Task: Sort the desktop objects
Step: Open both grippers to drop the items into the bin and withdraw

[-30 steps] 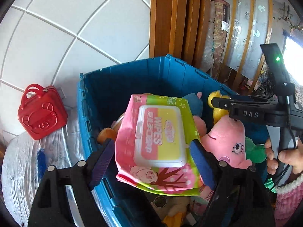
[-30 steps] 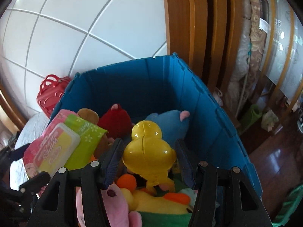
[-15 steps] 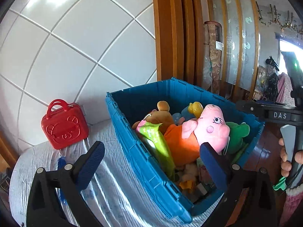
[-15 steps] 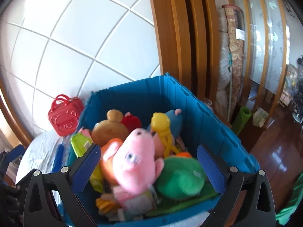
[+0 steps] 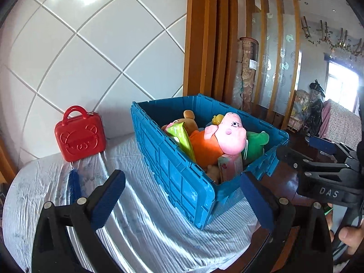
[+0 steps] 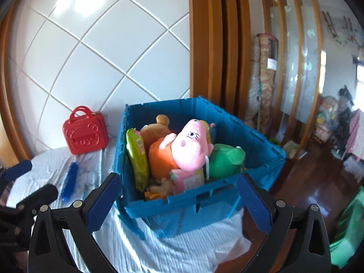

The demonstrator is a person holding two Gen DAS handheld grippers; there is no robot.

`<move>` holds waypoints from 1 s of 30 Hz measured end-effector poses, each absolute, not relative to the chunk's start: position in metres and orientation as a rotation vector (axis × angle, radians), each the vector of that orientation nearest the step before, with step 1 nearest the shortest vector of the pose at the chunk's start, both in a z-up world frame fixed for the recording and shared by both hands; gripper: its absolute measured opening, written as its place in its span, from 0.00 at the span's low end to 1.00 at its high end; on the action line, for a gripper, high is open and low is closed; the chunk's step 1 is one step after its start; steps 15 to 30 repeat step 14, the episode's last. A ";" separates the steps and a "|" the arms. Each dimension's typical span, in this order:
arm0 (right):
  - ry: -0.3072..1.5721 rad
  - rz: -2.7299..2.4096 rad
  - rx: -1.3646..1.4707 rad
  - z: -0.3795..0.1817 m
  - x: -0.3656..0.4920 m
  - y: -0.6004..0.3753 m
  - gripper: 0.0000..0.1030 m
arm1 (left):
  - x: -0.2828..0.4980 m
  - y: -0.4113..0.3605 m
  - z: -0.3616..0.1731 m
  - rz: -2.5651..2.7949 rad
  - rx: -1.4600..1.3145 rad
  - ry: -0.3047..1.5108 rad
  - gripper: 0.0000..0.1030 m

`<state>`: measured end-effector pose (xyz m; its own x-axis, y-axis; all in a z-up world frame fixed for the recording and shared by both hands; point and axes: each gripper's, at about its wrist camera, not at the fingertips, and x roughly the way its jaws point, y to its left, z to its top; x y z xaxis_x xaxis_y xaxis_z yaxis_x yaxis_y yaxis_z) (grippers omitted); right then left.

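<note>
A blue crate [image 5: 179,173] [image 6: 204,201] stands on the table, filled with a pink pig plush [image 5: 232,134] [image 6: 193,150], a green plush [image 5: 256,142] [image 6: 225,159], a brown bear [image 6: 157,132] and a green-edged wipes pack [image 5: 182,138] [image 6: 136,157]. My left gripper [image 5: 182,195] is open and empty, held back from the crate's near left corner. My right gripper [image 6: 179,201] is open and empty in front of the crate. The right gripper also shows at the right edge of the left wrist view [image 5: 323,159].
A red toy case [image 5: 79,136] [image 6: 85,134] stands by the tiled wall, left of the crate. A blue brush [image 5: 74,182] [image 6: 69,182] lies on the white-covered round table [image 5: 136,227]. Wooden pillars and dark floor lie to the right.
One second ago my left gripper held the wipes pack and my right held a yellow toy over the crate. Both were released into it, and both grippers have opened and pulled back.
</note>
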<state>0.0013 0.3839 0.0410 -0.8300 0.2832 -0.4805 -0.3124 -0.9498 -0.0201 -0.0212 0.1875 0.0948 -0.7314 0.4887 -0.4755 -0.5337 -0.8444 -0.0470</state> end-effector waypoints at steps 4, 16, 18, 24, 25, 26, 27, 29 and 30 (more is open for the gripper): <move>0.070 2.736 -0.717 0.041 0.021 0.370 1.00 | -0.008 0.177 0.097 2.523 -0.646 0.124 0.99; 0.108 2.741 -0.735 0.036 0.038 0.362 1.00 | 0.007 0.168 0.103 2.560 -0.619 0.127 0.99; 0.108 2.741 -0.735 0.036 0.038 0.362 1.00 | 0.007 0.168 0.103 2.560 -0.619 0.127 0.99; 0.108 2.741 -0.735 0.036 0.038 0.362 1.00 | 0.007 0.168 0.103 2.560 -0.619 0.127 0.99; 0.108 2.741 -0.735 0.036 0.038 0.362 1.00 | 0.007 0.168 0.103 2.560 -0.619 0.127 0.99; 0.108 2.741 -0.735 0.036 0.038 0.362 1.00 | 0.007 0.168 0.103 2.560 -0.619 0.127 0.99; 0.108 2.741 -0.735 0.036 0.038 0.362 1.00 | 0.007 0.168 0.103 2.560 -0.619 0.127 0.99; 0.108 2.741 -0.735 0.036 0.038 0.362 1.00 | 0.007 0.168 0.103 2.560 -0.619 0.127 0.99; 0.108 2.741 -0.735 0.036 0.038 0.362 1.00 | 0.007 0.168 0.103 2.560 -0.619 0.127 0.99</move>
